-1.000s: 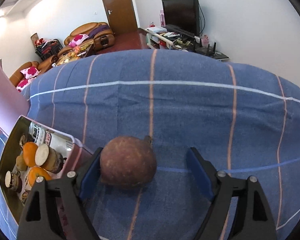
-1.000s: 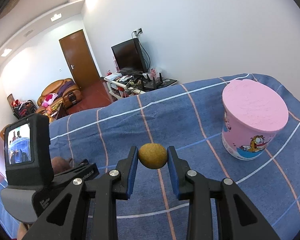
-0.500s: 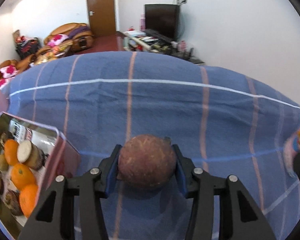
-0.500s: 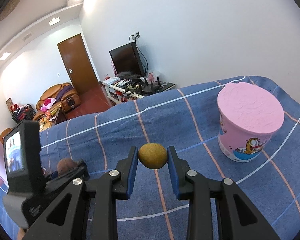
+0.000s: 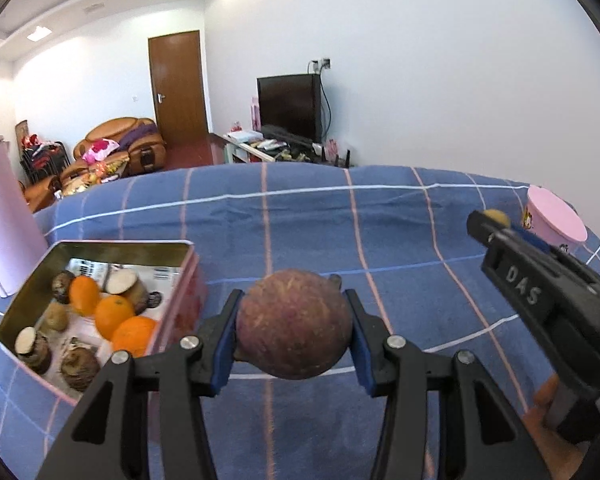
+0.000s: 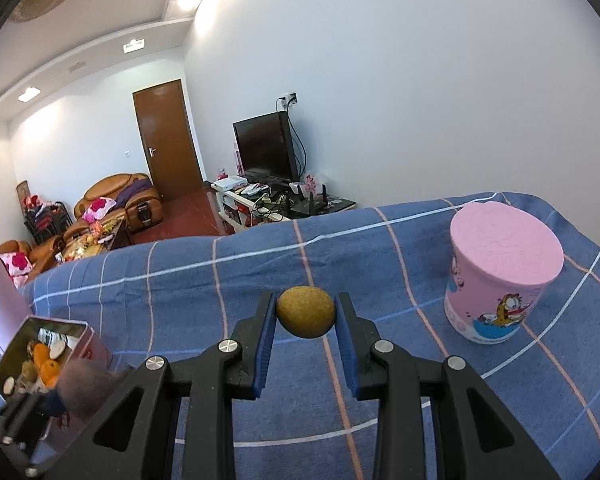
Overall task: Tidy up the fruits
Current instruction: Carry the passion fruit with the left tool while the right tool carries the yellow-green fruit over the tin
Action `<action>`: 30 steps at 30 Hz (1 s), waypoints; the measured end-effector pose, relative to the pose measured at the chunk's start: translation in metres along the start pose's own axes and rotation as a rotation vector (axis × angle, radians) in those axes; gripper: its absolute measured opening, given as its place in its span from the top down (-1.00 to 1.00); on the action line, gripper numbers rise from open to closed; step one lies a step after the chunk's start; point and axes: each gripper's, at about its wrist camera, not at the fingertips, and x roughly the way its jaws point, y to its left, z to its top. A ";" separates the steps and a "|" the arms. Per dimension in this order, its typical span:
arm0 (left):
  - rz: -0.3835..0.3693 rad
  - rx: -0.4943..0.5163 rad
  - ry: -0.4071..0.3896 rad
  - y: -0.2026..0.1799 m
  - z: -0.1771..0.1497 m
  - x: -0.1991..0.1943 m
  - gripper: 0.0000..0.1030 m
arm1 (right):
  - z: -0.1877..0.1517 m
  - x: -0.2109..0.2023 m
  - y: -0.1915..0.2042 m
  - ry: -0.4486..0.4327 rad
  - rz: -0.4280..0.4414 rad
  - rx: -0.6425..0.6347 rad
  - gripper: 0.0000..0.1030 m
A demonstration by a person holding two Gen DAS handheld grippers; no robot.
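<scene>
Holding, left claw [image 5: 292,300]: clamped on a round, rough, reddish-brown fruit [image 5: 294,330]; the jaws have just been closing and the blue pads now press both its sides, lifting it clear of the cloth.
Holding, right claw [image 6: 306,304]: drawn tight on a small yellow-brown fruit [image 6: 306,313], pinched at the very tips above the table.
Table [image 5: 340,216]: covered in a blue cloth with white and pink check lines.
Tin [image 5: 120,243]: open and rectangular with pink outer walls, down to the left of the left claw and close beside it.
Tin contents: three oranges [image 5: 114,312], several brown pieces with pale cut faces [image 5: 122,280], and other small brown fruits.
Print in the tin [image 5: 88,270]: black-and-white paper on the tin's floor; its writing is too small to read.
Lettering [image 5: 522,290]: raised letters "DAS" on the black body of the right claw, which reaches in from the right of the left claw.
Pink cup [image 6: 500,280]: upright with a flat pink top, to the right of the right claw and a little beyond it, apart from it.
Cup print [image 6: 512,309]: an orange cartoon cat on a blue-and-white band; no words legible.
Pink board [image 5: 0,220]: standing on edge, far left of the left claw, behind the tin.
</scene>
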 end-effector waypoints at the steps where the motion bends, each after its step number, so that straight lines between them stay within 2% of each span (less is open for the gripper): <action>1: -0.006 -0.011 -0.001 0.004 -0.001 -0.002 0.03 | -0.001 -0.002 0.001 -0.006 0.000 -0.002 0.38; 7: -0.032 -0.059 -0.002 0.025 -0.004 -0.005 0.03 | -0.010 -0.026 0.011 -0.054 -0.025 -0.047 0.38; 13: -0.055 -0.051 -0.010 0.027 -0.012 -0.014 0.03 | -0.021 -0.048 0.023 -0.091 -0.046 -0.099 0.38; 30: -0.055 -0.003 -0.044 0.043 -0.023 -0.037 0.03 | -0.041 -0.084 0.038 -0.107 -0.041 -0.056 0.38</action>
